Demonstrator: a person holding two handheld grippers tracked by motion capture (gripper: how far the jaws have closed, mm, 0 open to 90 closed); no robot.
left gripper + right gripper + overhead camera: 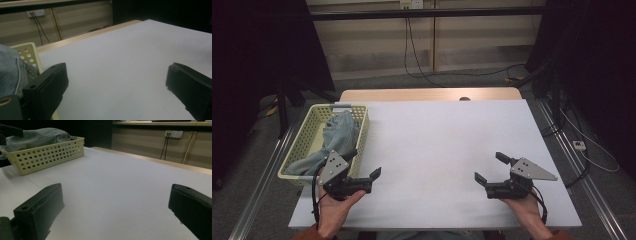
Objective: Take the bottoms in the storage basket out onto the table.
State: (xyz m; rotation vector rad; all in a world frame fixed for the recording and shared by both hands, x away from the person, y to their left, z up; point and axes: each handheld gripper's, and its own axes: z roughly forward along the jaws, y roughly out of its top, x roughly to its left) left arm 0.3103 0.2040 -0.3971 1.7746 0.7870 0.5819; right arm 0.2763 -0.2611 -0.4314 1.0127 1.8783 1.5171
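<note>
White table (442,145) — tools agape.

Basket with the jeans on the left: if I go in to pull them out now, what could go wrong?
1. The jeans are heaped above the basket rim; dragging them out might snag the rim and tip or slide the light basket.
2. The basket sits at the table's left edge, so a sideways tug could push it off.
3. The open left gripper is right beside the basket and might bump it on approach.
</note>
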